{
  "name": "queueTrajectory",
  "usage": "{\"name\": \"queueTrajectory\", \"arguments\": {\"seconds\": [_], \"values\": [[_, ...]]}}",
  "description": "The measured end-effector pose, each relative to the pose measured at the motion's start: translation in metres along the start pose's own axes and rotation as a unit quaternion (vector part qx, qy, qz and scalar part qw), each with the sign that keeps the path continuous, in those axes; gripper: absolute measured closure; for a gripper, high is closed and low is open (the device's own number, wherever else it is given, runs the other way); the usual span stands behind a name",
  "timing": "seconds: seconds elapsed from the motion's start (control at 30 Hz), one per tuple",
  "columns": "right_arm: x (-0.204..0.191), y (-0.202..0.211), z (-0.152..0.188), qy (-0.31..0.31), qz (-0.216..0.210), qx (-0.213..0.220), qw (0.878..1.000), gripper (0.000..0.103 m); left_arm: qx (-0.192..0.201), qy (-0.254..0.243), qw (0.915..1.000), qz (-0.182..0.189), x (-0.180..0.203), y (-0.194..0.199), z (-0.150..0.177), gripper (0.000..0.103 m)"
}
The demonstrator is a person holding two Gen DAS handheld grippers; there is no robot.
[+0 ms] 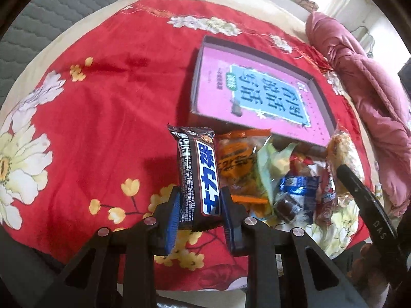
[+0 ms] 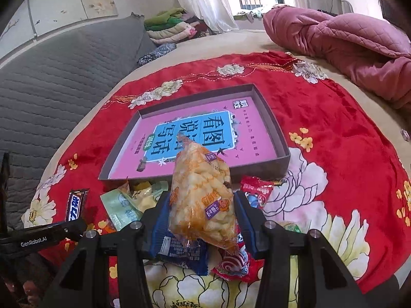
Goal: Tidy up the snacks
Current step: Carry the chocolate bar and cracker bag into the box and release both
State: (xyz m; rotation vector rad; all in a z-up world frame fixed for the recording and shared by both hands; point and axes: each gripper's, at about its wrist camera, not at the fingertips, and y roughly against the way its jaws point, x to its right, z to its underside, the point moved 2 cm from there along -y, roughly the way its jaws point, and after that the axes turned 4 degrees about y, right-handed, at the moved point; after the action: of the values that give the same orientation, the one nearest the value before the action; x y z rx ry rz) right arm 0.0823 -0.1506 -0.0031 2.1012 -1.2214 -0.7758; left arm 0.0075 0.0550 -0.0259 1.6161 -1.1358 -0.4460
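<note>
chocolate bar (image 1: pixel 199 177) clamped between left gripper (image 1: pixel 199 214) jaws (upright)

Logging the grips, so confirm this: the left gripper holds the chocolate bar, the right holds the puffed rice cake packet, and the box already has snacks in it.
One thing is wrong: the box holds no snacks, as the right wrist view shows. The left gripper does hold the chocolate bar, and the right gripper the puffed rice cake packet.
</note>
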Motion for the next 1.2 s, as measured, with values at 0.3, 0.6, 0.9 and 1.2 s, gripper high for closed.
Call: {"name": "queueTrajectory", "arguments": {"seconds": [0.3, 0.6, 0.9, 1.2], "values": [[0.004, -0.004, -0.012, 0.007, 0.010, 0.021, 1.000, 0.054, 0.030, -0.011, 0.9994, 0.014, 0.018, -0.001, -0.034, 0.073], [0.010, -0.011, -0.024, 0.014, 0.028, 0.038, 0.999, 0.054, 0.030, -0.021, 0.9989, 0.030, 0.031, -0.016, -0.060, 0.073], [0.025, -0.022, -0.033, 0.003, 0.038, 0.046, 0.998, 0.054, 0.021, -0.028, 0.9989, 0.031, 0.038, -0.036, -0.081, 0.073], [0.039, -0.037, -0.042, -0.016, 0.035, 0.049, 0.998, 0.054, 0.008, -0.039, 0.9988, 0.030, 0.048, -0.059, -0.095, 0.073]]}}
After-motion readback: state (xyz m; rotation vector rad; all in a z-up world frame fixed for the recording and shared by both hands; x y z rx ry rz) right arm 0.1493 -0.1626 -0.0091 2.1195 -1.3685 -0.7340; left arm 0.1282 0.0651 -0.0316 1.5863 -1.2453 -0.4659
